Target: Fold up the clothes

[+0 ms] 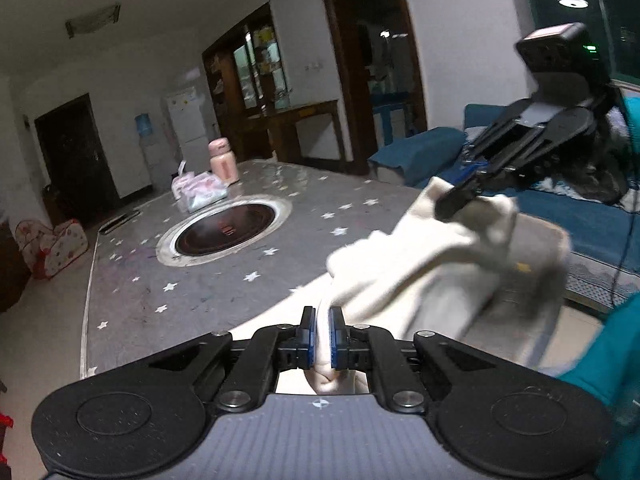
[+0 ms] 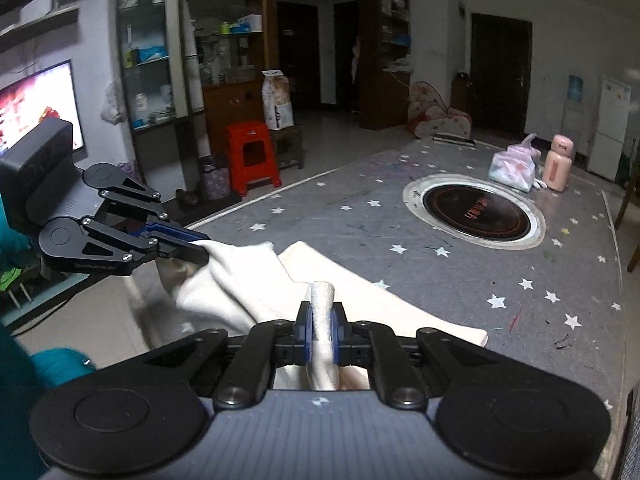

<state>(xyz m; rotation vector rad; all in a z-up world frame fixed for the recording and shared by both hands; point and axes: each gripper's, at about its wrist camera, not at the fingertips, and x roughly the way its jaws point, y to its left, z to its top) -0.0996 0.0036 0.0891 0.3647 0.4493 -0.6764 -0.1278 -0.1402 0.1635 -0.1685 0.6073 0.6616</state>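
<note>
Both grippers hold 1 cream-white garment (image 1: 436,264) lifted over the near edge of a grey table (image 1: 224,280) printed with white stars. The left gripper (image 1: 323,334) has its 2 blue-padded jaws pressed together on a bunched fold of the cloth, which runs down between them toward the camera. The right gripper (image 2: 320,332) pinches another rolled edge of the same garment in the same way, jaws closed on the fabric. In the right wrist view the left gripper's side plate carries small white lettering, too small to read with certainty. Part of the garment lies flat on the table just beside the grippers, while the rest hangs off the edge. Set into the table, farther from the garment, is a round dark hotplate (image 2: 476,210) with a steel rim; red characters on its glass are not legible. Beyond the hotplate stand a pink bottle (image 2: 558,164) and, touching or just beside it, a pale plastic bag (image 2: 514,166). Past the table's left side in that view sit a red plastic stool (image 2: 252,156) and a lit television (image 2: 36,104). A teal sleeve (image 1: 612,368) shows near the grippers.
</note>
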